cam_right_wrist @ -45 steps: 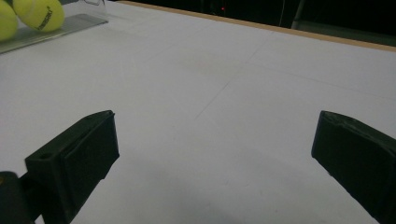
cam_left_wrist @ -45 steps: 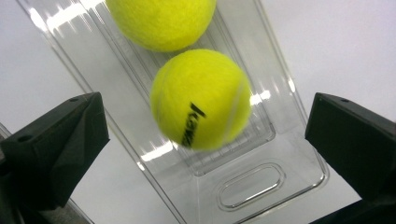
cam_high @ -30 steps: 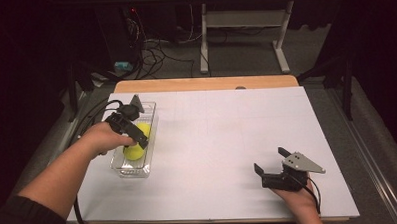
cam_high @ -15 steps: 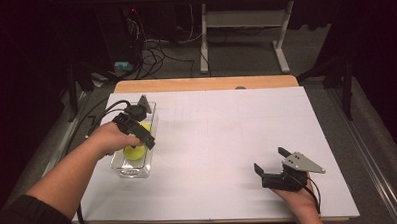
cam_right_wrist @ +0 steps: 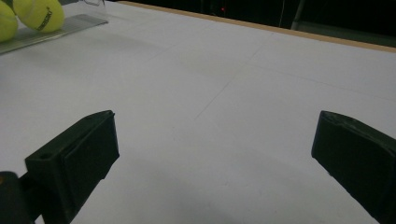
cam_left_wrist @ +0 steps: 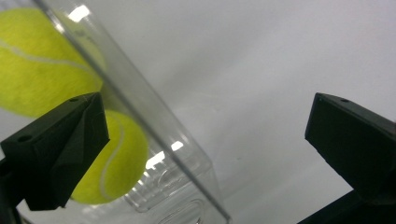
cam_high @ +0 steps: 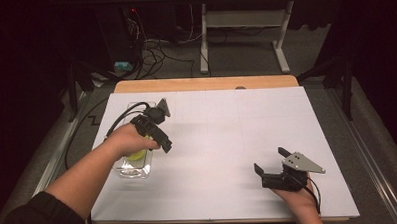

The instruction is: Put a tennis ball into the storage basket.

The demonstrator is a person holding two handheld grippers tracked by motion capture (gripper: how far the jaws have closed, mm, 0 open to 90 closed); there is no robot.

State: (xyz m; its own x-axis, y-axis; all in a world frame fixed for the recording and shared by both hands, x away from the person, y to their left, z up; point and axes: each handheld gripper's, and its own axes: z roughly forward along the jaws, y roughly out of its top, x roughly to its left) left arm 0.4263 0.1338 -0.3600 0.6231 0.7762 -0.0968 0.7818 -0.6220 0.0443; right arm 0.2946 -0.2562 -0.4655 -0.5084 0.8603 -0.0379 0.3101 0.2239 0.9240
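left gripper pulls up and away from the box, empty-jawed

over the last second the left gripper (cam_high: 160, 136) has risen off the clear plastic box (cam_high: 133, 169) and swung toward the table's middle; its jaws gape wide with nothing between them, straddling the box's near wall in the left gripper view. both tennis balls (cam_left_wrist: 112, 158) lie inside the box at the table's left side, so the drop looks done. the right gripper (cam_high: 271, 167) rests low on the white table (cam_high: 227, 136), jaws spread and unloaded, well apart from the box.
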